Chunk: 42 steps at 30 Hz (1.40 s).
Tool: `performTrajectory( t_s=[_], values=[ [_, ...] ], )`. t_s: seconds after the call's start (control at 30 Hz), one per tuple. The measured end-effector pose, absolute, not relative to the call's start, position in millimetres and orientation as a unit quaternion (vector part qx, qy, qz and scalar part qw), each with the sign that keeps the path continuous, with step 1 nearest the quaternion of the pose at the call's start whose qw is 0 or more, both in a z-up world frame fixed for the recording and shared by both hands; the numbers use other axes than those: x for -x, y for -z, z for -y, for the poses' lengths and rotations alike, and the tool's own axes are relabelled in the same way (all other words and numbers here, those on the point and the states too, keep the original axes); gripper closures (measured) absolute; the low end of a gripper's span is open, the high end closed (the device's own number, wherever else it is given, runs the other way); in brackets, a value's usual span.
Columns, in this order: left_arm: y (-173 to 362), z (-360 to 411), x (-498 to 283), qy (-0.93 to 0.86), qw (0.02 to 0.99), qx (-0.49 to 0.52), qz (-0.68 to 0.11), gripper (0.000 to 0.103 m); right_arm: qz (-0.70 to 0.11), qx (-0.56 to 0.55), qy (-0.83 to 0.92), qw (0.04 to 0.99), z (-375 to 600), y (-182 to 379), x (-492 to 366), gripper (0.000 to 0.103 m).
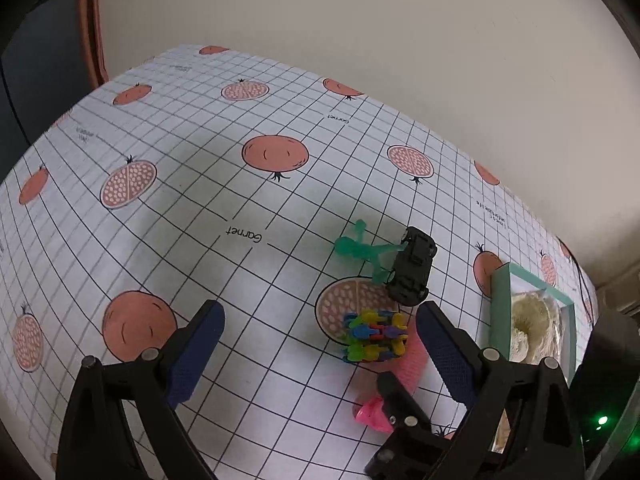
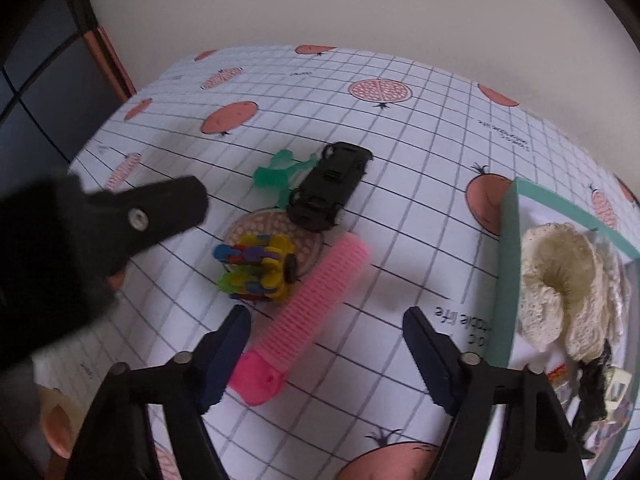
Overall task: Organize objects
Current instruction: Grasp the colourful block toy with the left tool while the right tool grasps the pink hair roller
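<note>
Here the left gripper (image 1: pixel 320 344) hangs wide open and empty over the worktop (image 1: pixel 200 200). A colourful toy (image 2: pixel 258 270), green figure (image 2: pixel 278 174) and black car (image 2: pixel 330 186) lie clustered. The right gripper (image 2: pixel 326 340) gapes around the pink roller (image 2: pixel 308 308), beside the teal box (image 2: pixel 505 280).

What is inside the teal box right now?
The teal box holds a cream lacy shell-like piece, with a small dark figure and a bit of printed packaging nearer the camera. Whatever lies under the cream piece is covered, and the box's right side runs out of frame.
</note>
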<state>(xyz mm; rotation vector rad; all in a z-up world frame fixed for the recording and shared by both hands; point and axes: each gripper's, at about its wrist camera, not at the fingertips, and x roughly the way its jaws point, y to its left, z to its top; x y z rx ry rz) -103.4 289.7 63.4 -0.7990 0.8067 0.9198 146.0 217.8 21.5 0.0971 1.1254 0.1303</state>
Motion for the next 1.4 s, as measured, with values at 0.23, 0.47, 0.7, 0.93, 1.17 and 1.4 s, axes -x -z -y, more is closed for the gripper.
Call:
performTrajectory(
  t_s=[0.23,0.47,0.7,0.93,1.17,1.4],
  values=[
    [-55.3,-285.9,93.5,-0.416,0.744,0.362,-0.377,0.007,-0.540,-0.056,-0.041,0.839,-199.0,-14.3,-144.8,0.056],
    [-41.3,-278.9,77.1,-0.400,0.749,0.360,-0.385,0.008,-0.547,-0.065,-0.038,0.834,-188.4,-9.4,-145.5,0.073],
    [-30.3,-273.2,67.3,-0.399,0.749,0.356,-0.391,0.017,-0.545,-0.074,-0.045,0.834,-185.0,-8.7,-143.9,0.073],
    [-25.1,-272.0,64.7,-0.394,0.745,0.355,-0.404,0.051,-0.544,-0.078,-0.047,0.834,-184.2,-7.9,-144.2,0.073],
    [-27.1,-273.1,67.9,-0.392,0.743,0.357,-0.408,0.059,-0.542,-0.079,-0.008,0.836,-185.5,-8.3,-143.3,0.075],
    [-31.9,-275.7,69.6,-0.390,0.742,0.357,-0.413,0.060,-0.541,-0.091,-0.004,0.836,-182.3,-9.6,-142.6,0.077]
  ],
)
